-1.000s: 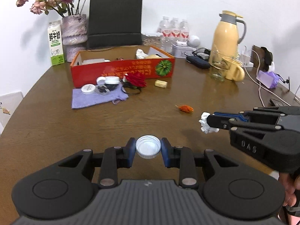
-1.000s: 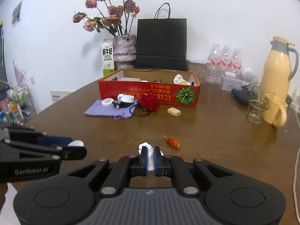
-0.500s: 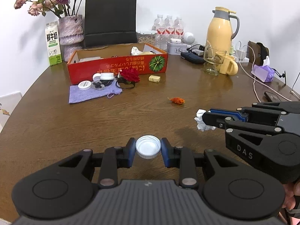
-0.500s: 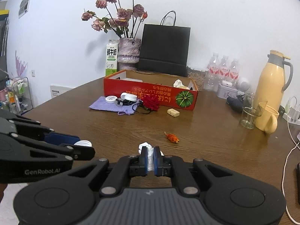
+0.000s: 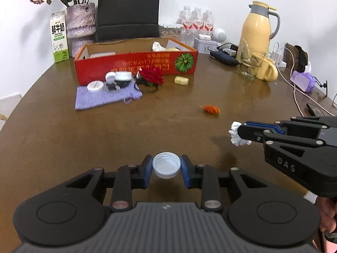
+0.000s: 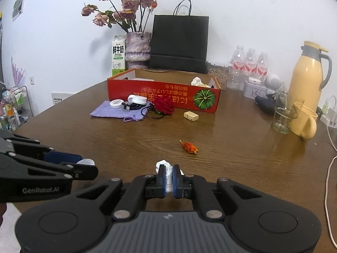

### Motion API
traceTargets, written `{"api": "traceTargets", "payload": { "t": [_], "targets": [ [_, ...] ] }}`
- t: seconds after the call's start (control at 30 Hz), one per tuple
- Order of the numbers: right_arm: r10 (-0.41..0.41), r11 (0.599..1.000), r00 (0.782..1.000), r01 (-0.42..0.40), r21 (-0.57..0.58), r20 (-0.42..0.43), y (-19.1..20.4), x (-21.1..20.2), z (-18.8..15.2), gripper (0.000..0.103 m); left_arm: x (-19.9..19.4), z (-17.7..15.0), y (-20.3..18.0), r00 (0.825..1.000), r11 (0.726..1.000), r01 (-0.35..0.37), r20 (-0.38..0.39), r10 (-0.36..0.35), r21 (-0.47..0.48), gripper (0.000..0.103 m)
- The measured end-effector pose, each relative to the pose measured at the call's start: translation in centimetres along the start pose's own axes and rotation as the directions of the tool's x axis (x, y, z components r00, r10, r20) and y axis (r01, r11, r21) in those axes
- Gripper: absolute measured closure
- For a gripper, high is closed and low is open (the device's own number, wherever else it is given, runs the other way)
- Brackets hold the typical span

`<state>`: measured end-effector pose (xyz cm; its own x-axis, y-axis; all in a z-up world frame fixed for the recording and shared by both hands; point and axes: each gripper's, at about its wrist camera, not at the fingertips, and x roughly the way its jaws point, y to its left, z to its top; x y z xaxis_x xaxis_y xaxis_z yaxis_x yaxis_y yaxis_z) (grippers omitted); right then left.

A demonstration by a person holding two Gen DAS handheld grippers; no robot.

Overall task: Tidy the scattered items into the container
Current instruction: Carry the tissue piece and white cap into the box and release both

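A brown wooden table (image 5: 63, 139) is seen across the whole lower part of both views. In the upper middle of the frame a red cardboard box (image 5: 134, 65) is placed on it, open at the top, and a crumpled white paper (image 5: 157, 46) is already lying inside near its right end. Behind the box a black paper bag (image 5: 127, 10) is stood against the wall, and a yellow thermos jug (image 5: 256, 31) is seen at the upper right. Just in front of the box, left of centre, a purple cloth (image 5: 105, 97) is spread, with a few white lids and small dark things on it; a red rose (image 5: 152, 76) is laid beside its right edge. A small pale yellow block (image 5: 181, 80) is found right of the rose, and an orange scrap (image 5: 210, 109) lies alone near the middle of the table. At the bottom centre of the left wrist view, the left gripper (image 5: 166, 166) is clenched on a white bottle cap (image 5: 166, 165), which is pressed between both blue pads. In the right wrist view the right gripper (image 6: 168, 178) is closed tightly on a white paper wad (image 6: 166, 168), held above the table at the lower centre.
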<state>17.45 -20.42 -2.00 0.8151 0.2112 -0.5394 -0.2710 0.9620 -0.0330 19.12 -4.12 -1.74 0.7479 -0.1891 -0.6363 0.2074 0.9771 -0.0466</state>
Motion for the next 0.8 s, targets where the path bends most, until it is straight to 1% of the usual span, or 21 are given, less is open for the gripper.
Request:
{"api": "traceTargets", "payload": {
  "t": [0.07, 0.17, 0.27, 0.33, 0.4, 0.53, 0.6, 0.63, 0.7, 0.73, 0.8],
  "targets": [
    [0.016, 1.0, 1.0, -0.016, 0.011, 0.002, -0.7, 0.7, 0.8, 0.098, 0.5, 1.5, 0.6, 1.0, 1.0, -0.005, 0.019, 0.005, 0.01, 0.073],
    [0.037, 0.999, 0.999, -0.038, 0.036, 0.02, -2.2, 2.0, 2.9, 0.098, 1.6, 4.2, 1.6, 0.999, 0.999, -0.006, 0.047, 0.005, 0.037, 0.073],
    [0.009, 1.0, 0.998, -0.01, 0.015, 0.063, -3.1, 3.3, 5.4, 0.098, 3.0, 7.7, 3.0, 0.997, 0.998, 0.007, 0.078, -0.012, 0.056, 0.073],
    [-0.011, 1.0, 0.995, 0.012, -0.007, 0.103, -3.8, 4.2, 7.7, 0.098, 4.1, 10.3, 3.9, 0.995, 0.997, -0.005, 0.104, -0.003, 0.081, 0.073],
    [-0.009, 1.0, 0.99, 0.012, -0.023, 0.141, -4.5, 5.1, 9.9, 0.098, 5.2, 13.0, 4.8, 0.992, 0.995, -0.011, 0.127, -0.002, 0.102, 0.073],
    [0.017, 0.998, 0.98, -0.005, -0.063, 0.199, -5.7, 7.8, 15.1, 0.098, 8.2, 18.6, 6.9, 0.992, 0.994, 0.0, 0.123, -0.013, 0.106, 0.073],
    [0.047, 0.998, 0.976, -0.036, -0.058, 0.214, -6.3, 9.6, 17.6, 0.098, 10.4, 21.0, 7.7, 0.995, 0.994, 0.005, 0.095, -0.015, 0.109, 0.073],
    [0.067, 0.997, 0.974, -0.058, -0.049, 0.216, -6.5, 10.6, 18.7, 0.098, 11.8, 22.1, 8.0, 0.997, 0.994, 0.019, 0.073, -0.027, 0.106, 0.073],
    [0.119, 0.993, 0.98, -0.118, -0.014, 0.158, -7.2, 14.2, 21.4, 0.098, 15.1, 24.0, 8.9, 0.999, 0.996, 0.041, 0.012, -0.042, 0.074, 0.073],
    [0.13, 0.991, 0.984, -0.132, 0.006, 0.124, -7.4, 15.8, 22.5, 0.098, 17.3, 25.0, 9.5, 0.998, 0.997, 0.059, -0.038, -0.057, 0.042, 0.073],
    [0.16, 0.986, 0.986, -0.162, 0.049, 0.04, -7.9, 20.4, 24.9, 0.098, 21.5, 26.2, 10.8, 0.99, 0.998, 0.06, -0.127, -0.063, -0.025, 0.073]
  ]
}}
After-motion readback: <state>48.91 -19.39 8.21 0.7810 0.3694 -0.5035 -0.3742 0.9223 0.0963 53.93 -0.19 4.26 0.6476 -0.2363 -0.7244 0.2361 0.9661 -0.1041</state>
